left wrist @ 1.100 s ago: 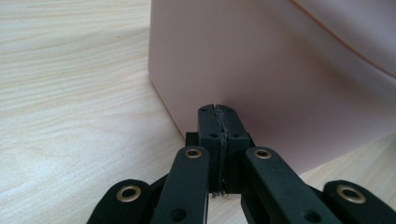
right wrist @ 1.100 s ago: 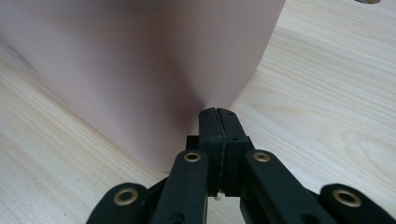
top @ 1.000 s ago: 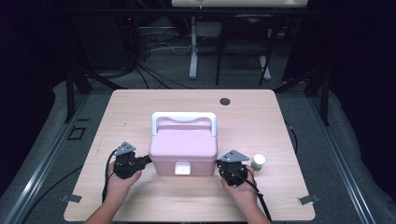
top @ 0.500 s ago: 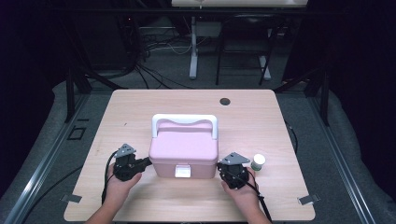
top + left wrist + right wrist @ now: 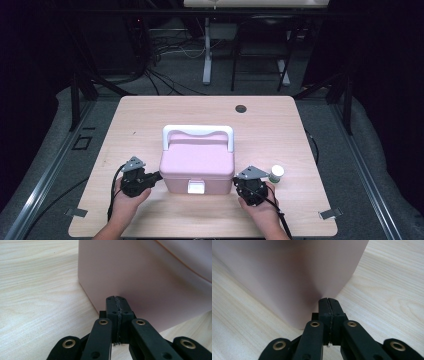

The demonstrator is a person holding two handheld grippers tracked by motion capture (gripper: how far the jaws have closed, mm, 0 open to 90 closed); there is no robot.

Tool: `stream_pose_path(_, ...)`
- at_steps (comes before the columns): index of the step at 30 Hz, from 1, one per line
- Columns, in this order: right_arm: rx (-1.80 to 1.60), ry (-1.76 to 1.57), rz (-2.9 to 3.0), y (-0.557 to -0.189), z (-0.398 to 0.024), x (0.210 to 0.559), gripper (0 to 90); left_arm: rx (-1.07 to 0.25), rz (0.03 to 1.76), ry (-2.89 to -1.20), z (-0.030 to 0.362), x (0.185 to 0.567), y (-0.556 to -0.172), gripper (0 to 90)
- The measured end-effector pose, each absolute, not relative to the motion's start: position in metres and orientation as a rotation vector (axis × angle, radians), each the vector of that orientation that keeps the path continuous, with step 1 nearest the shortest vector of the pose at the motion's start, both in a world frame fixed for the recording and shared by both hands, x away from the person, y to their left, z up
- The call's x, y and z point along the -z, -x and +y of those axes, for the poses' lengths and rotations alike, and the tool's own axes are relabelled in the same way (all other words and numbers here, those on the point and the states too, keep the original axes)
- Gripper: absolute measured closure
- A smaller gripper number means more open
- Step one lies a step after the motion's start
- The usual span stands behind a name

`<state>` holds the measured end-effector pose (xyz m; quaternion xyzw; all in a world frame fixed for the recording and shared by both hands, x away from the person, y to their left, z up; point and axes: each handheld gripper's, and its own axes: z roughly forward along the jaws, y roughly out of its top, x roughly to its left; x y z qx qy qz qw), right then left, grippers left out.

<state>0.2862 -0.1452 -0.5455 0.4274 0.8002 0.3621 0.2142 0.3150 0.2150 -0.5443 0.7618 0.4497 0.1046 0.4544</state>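
Observation:
A pink lidded box [image 5: 197,162] with a white handle [image 5: 198,132] and a white front latch [image 5: 195,187] stands at the table's near middle. My left gripper [image 5: 159,176] is shut and empty, its tips pressed against the box's left wall. In the left gripper view the shut tips [image 5: 117,299] meet the pink wall [image 5: 150,282] near its corner. My right gripper [image 5: 235,182] is also shut and empty, set against the box's right side. The right gripper view shows its tips [image 5: 329,300] touching the pink wall [image 5: 294,272] beside a corner.
A small white bottle with a green band [image 5: 275,173] stands just right of the right hand. A dark round hole [image 5: 241,108] sits near the wooden table's [image 5: 280,130] far edge. Cables trail from both grippers toward the near edge.

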Motion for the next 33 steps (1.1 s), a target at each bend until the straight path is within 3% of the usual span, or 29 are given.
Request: stream_pose_path(33, -0.993, -1.159, 2.259, -0.263, -0.152, 0.543, 90.0, -0.219, 1.077, -1.910, 0.213, 0.543, -0.294, 89.9)
